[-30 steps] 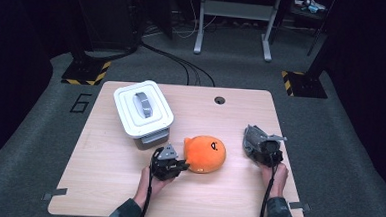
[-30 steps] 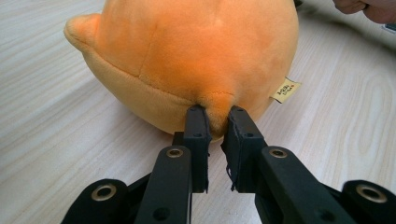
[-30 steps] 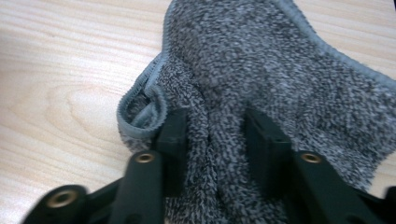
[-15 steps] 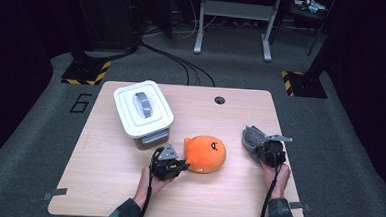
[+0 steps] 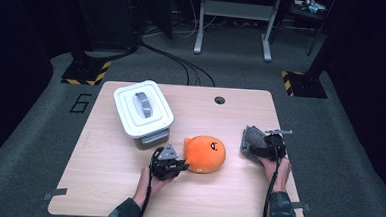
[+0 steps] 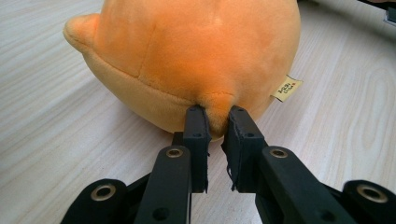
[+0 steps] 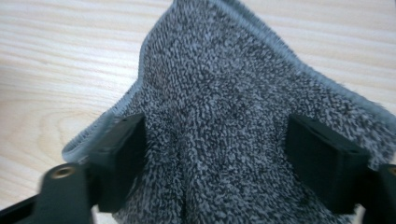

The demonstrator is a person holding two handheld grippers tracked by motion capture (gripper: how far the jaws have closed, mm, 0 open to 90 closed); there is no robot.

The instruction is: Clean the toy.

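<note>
While its face points up, orange plush (image 5: 206,153) lies long axis across table (image 5: 102,184). Left gripper (image 6: 217,122) pinches its tail nub. Right gripper (image 7: 215,154), jaws just opening, stands spread over grey cloth (image 7: 233,102).

A light wooden surface (image 5: 126,195) stands on grey carpet (image 5: 24,144) marked "6". Behind it, black cables (image 5: 183,68), a grey metal frame (image 5: 233,20) and striped yellow-black feet (image 5: 85,73) sit in dim darkness.
</note>
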